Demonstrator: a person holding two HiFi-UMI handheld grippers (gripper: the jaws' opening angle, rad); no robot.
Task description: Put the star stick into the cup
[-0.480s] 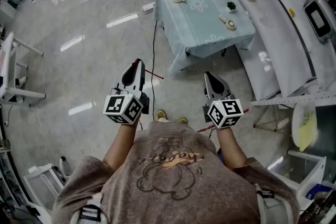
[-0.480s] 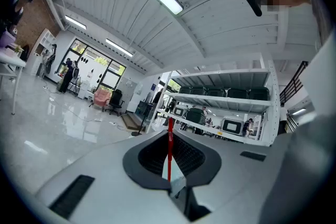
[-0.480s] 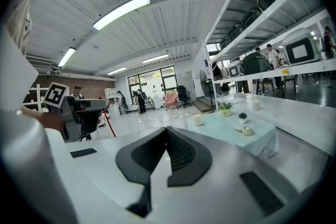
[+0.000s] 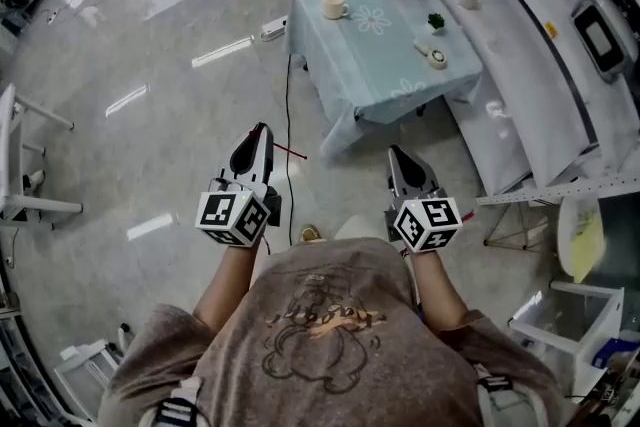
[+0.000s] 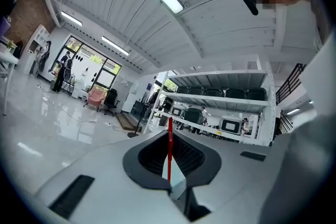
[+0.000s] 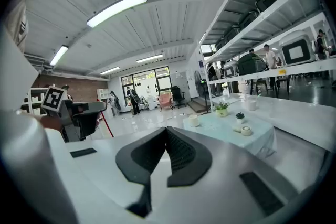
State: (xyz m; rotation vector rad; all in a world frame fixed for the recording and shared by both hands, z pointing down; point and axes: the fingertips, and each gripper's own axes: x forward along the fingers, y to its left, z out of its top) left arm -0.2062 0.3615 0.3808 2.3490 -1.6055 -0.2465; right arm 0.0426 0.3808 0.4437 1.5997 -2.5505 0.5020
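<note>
Two-handed, facing the table (image 4: 380,65) with star stick (image 5: 169,147) pinched in left gripper (image 4: 260,129), ready for the cup (image 4: 334,4); right gripper (image 6: 167,136) pressed together, empty.

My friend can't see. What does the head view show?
Seen from above, a person holds two grippers over a shiny floor; the left gripper pinches a thin red stick. Ahead stands a table with a pale blue cloth and a cup.
</note>
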